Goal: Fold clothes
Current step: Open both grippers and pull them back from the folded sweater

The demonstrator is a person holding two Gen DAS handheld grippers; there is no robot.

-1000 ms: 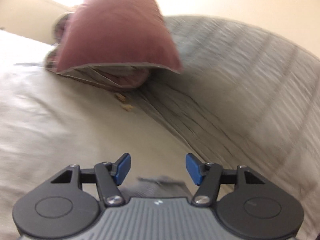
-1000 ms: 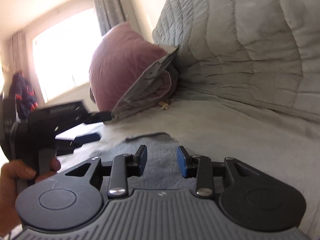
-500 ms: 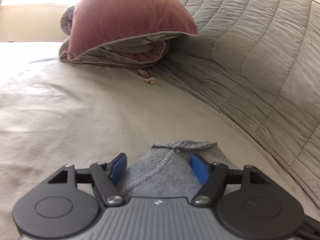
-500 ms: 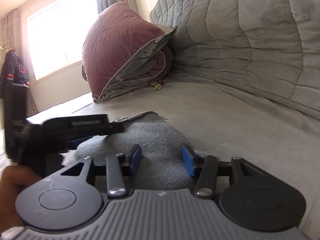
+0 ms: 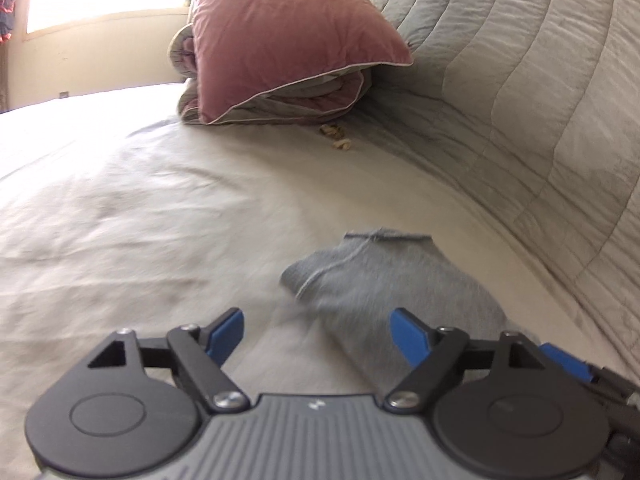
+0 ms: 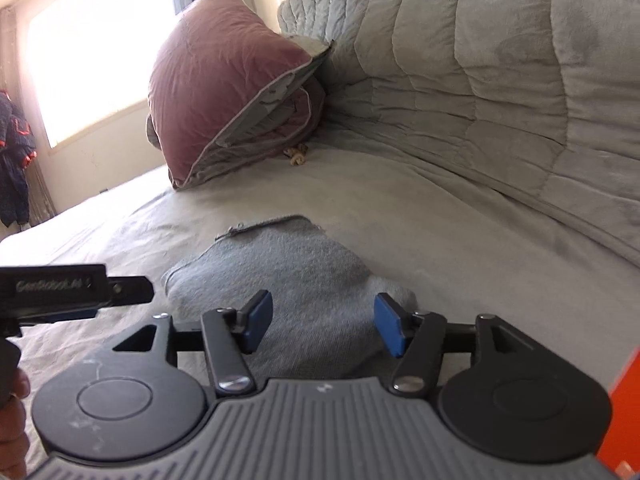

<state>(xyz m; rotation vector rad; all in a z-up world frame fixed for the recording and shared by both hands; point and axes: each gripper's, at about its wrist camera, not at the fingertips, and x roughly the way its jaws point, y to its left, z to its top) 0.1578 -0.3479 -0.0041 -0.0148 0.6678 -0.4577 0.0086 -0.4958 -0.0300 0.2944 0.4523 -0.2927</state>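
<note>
A folded grey knit garment (image 6: 288, 280) lies flat on the pale bedsheet (image 5: 140, 208), ahead of both my grippers. My right gripper (image 6: 323, 322) hovers over its near end, jaws just widened, pads off the cloth. My left gripper (image 5: 318, 334), also just spread, has the garment at one o'clock. Only the right view shows the left tool's side and a hand (image 6: 12, 420) at eight o'clock. A maroon pillow (image 5: 288, 36) sits at twelve o'clock.

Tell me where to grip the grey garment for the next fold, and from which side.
Probably take the grey garment at its far hemmed edge, coming in low from the near side with the right gripper. That edge lies flat and free on the sheet, and a corner lifts slightly. Both grippers' jaws have just been opening and pinch nothing.
</note>
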